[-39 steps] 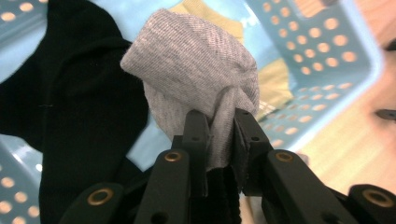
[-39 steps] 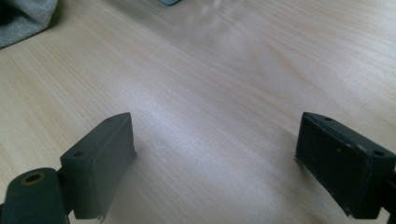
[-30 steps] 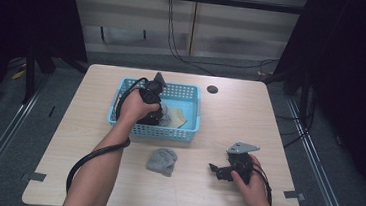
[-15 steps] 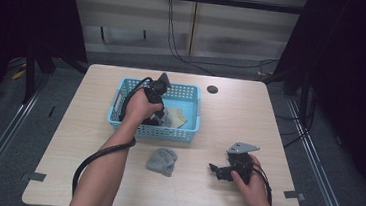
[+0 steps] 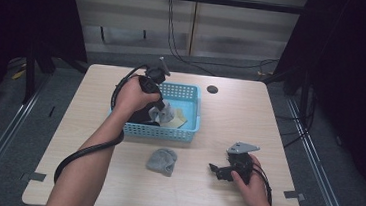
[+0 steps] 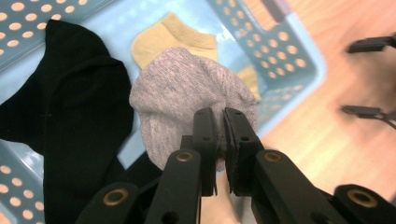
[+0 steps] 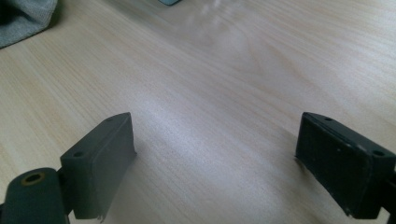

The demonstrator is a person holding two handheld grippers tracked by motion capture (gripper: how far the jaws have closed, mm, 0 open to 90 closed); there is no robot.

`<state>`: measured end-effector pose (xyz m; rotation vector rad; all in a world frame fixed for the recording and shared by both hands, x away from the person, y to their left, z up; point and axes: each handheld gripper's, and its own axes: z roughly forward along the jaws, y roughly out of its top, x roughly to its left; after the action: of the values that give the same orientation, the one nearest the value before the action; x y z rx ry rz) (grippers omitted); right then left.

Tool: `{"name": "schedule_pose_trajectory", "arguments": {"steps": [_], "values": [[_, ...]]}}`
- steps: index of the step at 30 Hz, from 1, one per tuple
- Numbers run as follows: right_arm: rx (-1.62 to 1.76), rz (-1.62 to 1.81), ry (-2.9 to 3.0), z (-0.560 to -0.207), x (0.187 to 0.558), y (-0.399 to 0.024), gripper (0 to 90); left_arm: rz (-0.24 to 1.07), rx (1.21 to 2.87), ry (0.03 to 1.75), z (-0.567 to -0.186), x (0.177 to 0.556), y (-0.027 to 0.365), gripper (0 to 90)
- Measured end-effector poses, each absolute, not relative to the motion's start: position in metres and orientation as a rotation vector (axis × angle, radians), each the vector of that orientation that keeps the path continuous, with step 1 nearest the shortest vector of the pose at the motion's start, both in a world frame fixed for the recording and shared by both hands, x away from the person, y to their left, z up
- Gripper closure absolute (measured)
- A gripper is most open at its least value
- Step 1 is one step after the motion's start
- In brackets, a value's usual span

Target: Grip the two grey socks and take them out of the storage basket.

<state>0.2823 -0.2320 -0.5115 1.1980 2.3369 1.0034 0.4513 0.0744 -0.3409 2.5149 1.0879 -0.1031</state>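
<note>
Right now the left gripper (image 6: 219, 140) is clamped on a grey sock (image 6: 187, 88), jaws pinched together on its fabric, holding it just over the blue basket (image 5: 188, 133) at the middle of the desk (image 5: 270, 115). One grey sock of the same look (image 5: 162, 160) already lies crumpled on the desk just in front of the basket, so my read is that the socks are being pulled out and this one is mid-lift, with the set-down not yet done. Left in the basket: a black sock (image 6: 70, 107) spread wide, and a pale yellow sock (image 6: 173, 35) partly under the grey one. The held sock looks soft and finely knitted, bunched into a rounded lump, drooping from the pinch. Over at the right, the right gripper (image 7: 215, 158) rests low on bare wood, jaws spread wide with nothing between them, well apart from the basket.
</note>
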Motion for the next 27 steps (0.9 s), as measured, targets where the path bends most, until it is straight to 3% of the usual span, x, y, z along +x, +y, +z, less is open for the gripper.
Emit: {"name": "schedule_pose_trajectory", "arguments": {"steps": [15,27], "values": [[1.198,1.004,2.336,-0.512,0.282,-0.232,11.0,-0.138,2.539,0.937,-0.315,0.404,0.091,83.9],[1.199,1.003,2.337,-0.512,0.282,-0.232,11.0,-0.163,2.589,0.852,-0.341,0.37,0.094,83.8]]}}
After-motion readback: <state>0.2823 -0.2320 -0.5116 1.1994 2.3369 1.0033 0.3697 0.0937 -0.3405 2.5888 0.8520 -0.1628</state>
